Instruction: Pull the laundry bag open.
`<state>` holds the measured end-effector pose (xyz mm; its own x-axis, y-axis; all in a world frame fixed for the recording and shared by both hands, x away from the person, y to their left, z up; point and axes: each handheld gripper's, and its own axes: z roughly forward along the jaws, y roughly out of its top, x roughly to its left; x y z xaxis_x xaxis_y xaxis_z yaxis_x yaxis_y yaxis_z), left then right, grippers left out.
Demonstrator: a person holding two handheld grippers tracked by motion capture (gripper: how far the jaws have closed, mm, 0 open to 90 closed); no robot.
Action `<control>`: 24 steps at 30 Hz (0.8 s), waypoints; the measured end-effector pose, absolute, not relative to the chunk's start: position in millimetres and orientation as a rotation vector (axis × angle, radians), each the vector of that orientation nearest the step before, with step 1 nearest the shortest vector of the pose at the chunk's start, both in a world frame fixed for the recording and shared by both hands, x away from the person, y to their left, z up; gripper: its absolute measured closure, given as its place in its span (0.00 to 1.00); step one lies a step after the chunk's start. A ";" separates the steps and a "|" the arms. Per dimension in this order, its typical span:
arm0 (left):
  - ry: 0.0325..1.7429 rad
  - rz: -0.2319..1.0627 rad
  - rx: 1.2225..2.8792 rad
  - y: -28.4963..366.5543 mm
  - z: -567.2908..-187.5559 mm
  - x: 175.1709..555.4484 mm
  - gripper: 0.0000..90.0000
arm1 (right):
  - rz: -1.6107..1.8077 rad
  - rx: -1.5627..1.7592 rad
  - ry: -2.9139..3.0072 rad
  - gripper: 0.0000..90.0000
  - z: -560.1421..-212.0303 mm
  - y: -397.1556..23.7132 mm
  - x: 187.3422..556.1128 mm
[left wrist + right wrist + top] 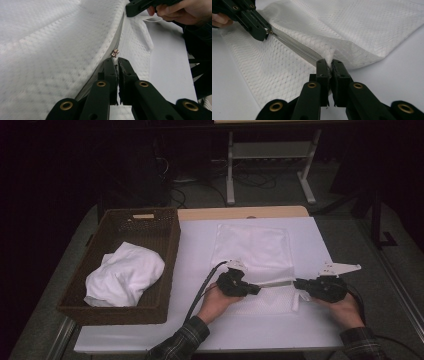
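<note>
A white textured cover lies flat mid-table, its grey zipper running along the near side. My left gripper is shut on the small metal zipper pull, which sticks out just past its tips. At the zipper's other end, my right gripper is shut on the cover's edge. The zipper runs taut from there to the left gripper. In the left gripper view, the right gripper and its hand are at the top.
A dark wicker basket stands at the table's left and holds a crumpled white cloth. Bare white tabletop lies between basket and cover. Past the far edge are a white desk frame and cables on the floor.
</note>
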<state>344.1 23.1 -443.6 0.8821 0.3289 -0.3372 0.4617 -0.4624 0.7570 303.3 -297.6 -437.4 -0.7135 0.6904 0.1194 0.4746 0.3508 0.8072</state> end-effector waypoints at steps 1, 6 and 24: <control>0.573 -0.175 2.093 24.6 -443.5 344.2 0.96 | 1.295 1.049 2.368 0.94 -437.4 -298.8 303.4; 0.587 -0.165 2.090 31.1 -443.2 343.1 0.96 | 1.280 1.051 2.366 0.94 -437.8 -297.7 303.4; 0.610 -0.144 2.096 47.4 -445.1 339.7 0.96 | 1.257 1.054 2.375 0.94 -440.1 -296.9 305.2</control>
